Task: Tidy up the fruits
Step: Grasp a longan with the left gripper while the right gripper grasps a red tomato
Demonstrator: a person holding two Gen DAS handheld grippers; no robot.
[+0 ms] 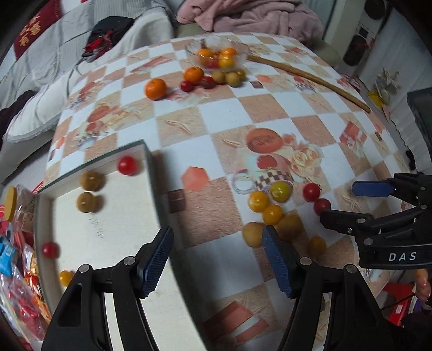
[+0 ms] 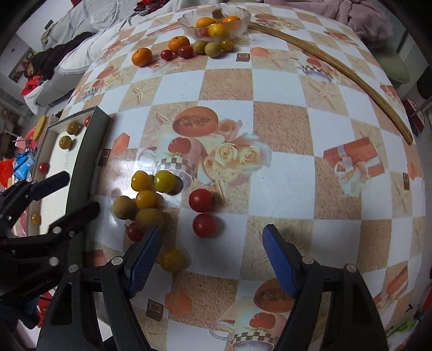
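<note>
Mostly small round glossy fruits (image 2: 200,200)

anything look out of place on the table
Yes: a long wooden stick lies across the far right of the table, unrelated to the fruit. Small fruits sit loose in two clusters, outside the glass bowl and tray.

My two wrist cameras look down, close over the table (image 1: 205,121); both share the fruit cluster (image 2: 151,199).

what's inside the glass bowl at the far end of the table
The glass bowl holds two oranges, a yellow fruit and something small and red. Anything beneath them is covered.
</note>
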